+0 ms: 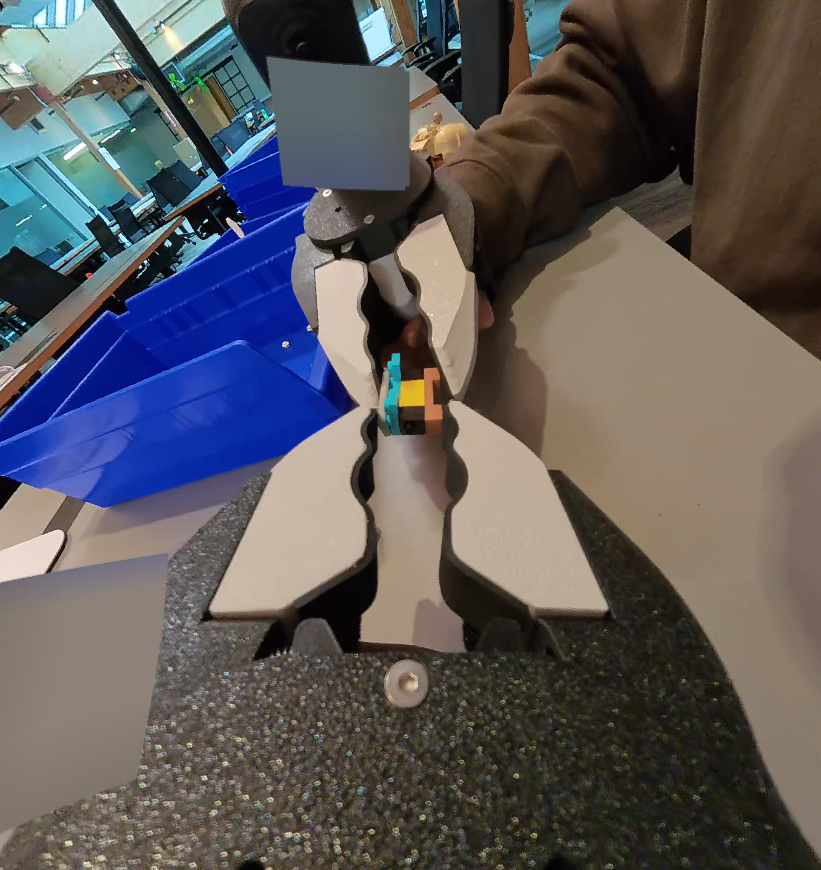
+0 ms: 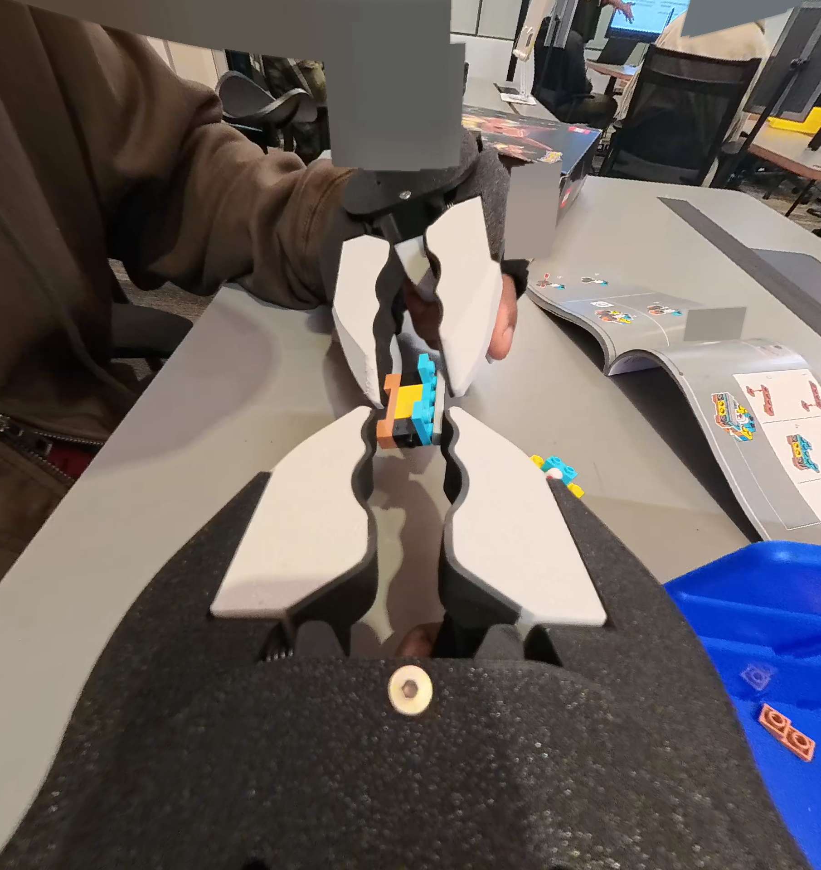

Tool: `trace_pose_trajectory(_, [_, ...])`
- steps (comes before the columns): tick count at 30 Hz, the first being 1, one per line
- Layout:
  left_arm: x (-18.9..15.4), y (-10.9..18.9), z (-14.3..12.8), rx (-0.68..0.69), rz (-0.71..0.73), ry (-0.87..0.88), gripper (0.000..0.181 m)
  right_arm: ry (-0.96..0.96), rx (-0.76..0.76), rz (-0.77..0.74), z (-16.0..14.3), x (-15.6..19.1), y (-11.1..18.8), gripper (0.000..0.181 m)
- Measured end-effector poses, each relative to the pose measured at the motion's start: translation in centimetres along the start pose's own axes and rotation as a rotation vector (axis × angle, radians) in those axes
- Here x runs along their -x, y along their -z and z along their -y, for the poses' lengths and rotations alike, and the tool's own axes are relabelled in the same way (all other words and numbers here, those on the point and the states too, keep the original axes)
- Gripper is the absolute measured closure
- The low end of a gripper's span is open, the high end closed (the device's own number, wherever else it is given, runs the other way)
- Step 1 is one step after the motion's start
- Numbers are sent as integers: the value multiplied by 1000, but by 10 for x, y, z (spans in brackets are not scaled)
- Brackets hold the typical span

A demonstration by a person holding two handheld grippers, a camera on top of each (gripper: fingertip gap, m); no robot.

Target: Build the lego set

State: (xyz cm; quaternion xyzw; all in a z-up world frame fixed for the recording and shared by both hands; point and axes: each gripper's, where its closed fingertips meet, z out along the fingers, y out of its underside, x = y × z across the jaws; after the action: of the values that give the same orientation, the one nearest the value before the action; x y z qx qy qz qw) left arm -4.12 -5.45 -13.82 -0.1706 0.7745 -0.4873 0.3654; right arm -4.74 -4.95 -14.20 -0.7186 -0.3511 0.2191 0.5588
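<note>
A small lego assembly (image 1: 410, 400) of teal, yellow, black and brown-orange bricks is held above the grey table (image 1: 634, 376). My left gripper (image 1: 410, 416) is shut on its near end. My right gripper (image 1: 413, 393) faces it tip to tip and is shut on the far end, with a hand in a brown sleeve behind it. In the right wrist view the same assembly (image 2: 410, 409) sits between my right gripper (image 2: 409, 416) and the opposing left gripper (image 2: 415, 395). The teal plate faces one finger and the brown piece the other.
Blue bins (image 1: 187, 400) stand along the table's left side. One blue bin (image 2: 776, 635) holds a brown plate (image 2: 787, 739). An open instruction booklet (image 2: 681, 376) lies at the right, with loose teal and yellow bricks (image 2: 556, 471) beside it. A lego box (image 2: 540, 141) is behind. Only a small space, under 4 cm, lies between the two pairs of fingers.
</note>
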Motion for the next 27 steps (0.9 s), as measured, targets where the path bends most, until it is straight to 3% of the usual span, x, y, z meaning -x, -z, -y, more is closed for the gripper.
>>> trace_pose_trajectory(18, [-5,3,6,-16,-27,0,156,37,-5,13,4,7,-1,155])
trace_pose_trajectory(27, [-1,4,8,-62,-24,71,158,147,-22,-78,11,2,3,155])
